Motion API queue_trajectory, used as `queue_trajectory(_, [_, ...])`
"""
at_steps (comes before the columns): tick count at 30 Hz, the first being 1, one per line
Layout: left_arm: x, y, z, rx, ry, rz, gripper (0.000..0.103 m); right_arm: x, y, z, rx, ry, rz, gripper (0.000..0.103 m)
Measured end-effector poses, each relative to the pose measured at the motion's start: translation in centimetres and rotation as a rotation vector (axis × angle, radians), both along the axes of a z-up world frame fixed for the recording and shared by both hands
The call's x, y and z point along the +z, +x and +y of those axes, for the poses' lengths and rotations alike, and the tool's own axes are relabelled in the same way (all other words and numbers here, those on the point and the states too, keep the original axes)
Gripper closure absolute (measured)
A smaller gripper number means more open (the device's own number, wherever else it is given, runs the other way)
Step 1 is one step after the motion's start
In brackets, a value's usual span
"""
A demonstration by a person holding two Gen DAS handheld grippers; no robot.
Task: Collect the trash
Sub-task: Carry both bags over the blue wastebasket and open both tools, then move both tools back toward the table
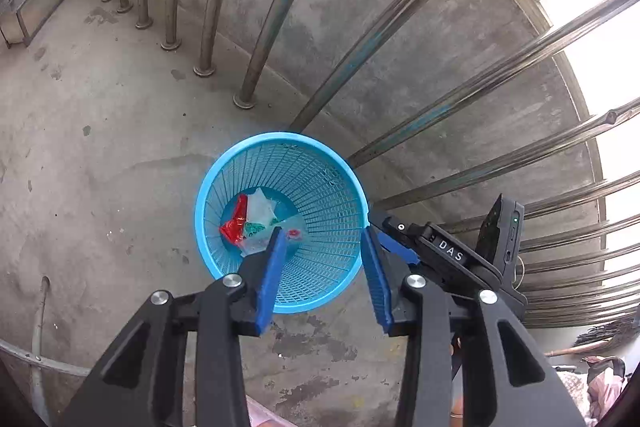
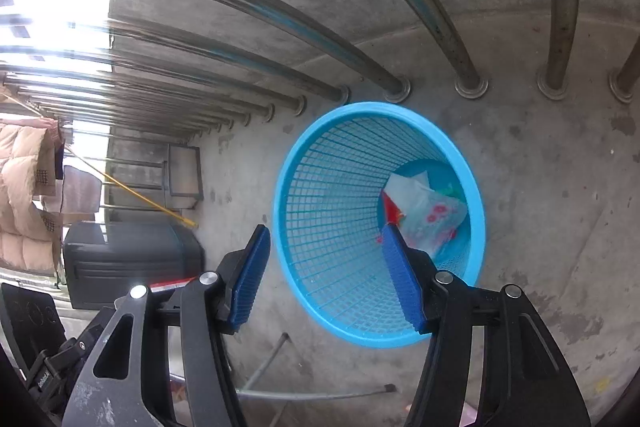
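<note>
A blue mesh wastebasket (image 1: 332, 195) stands on the concrete floor by the railing; it also shows in the right wrist view (image 2: 320, 211). At its bottom lie a red wrapper (image 1: 236, 223), clear plastic (image 1: 260, 209) and a flower-printed plastic bag (image 2: 434, 217). My left gripper (image 1: 324, 237) is open and empty, above the basket's mouth. My right gripper (image 2: 326, 235) is open and empty, above the basket's near-left rim. The right gripper's body (image 1: 460, 255) shows at the right in the left wrist view.
Steel railing bars (image 1: 256, 27) stand on the floor behind the basket. A dark case (image 2: 128, 263), hanging clothes (image 2: 28, 187) and a yellow stick (image 2: 140, 197) lie off to the left. Thin pipes (image 2: 272, 359) run along the floor near me.
</note>
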State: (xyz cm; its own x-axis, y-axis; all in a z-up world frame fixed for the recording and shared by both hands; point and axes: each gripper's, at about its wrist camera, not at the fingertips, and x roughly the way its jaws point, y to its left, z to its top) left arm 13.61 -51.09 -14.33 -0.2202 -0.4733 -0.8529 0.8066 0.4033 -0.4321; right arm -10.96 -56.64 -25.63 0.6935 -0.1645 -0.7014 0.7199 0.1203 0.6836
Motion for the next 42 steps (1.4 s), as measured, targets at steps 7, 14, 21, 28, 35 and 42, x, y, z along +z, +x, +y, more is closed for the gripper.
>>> queue_trajectory(7, [7.3,-1.2,4.5,0.009,-0.155,-0.091,0.048,8.4,-0.2,3.9,0.038,-0.29,0.067,0.034])
queue_trajectory(14, [15.7,-2.0,15.3,0.118,-0.347,-0.141,0.031,18.6,0.4,11.5,0.107,-0.673,0.172,0.008])
queue_trajectory(21, [21.9,-2.9,29.0,0.279,-0.464,-0.396,0.005,23.1,1.8,20.3,0.22,-0.968,0.22,0.008])
queue_trajectory(28, [22.6,-2.2,41.5,0.547,-0.391,-0.47,0.005,24.2,4.8,25.6,0.377,-1.066,0.171,0.008])
queue_trajectory(35, [22.2,-3.8,53.7,0.796,-0.415,-0.511,0.005,25.7,7.7,32.7,0.545,-1.152,-0.034,0.008])
queue_trajectory(42, [21.3,-7.2,62.7,0.945,-0.329,-0.651,0.005,25.9,9.3,39.8,0.778,-1.251,-0.207,0.008])
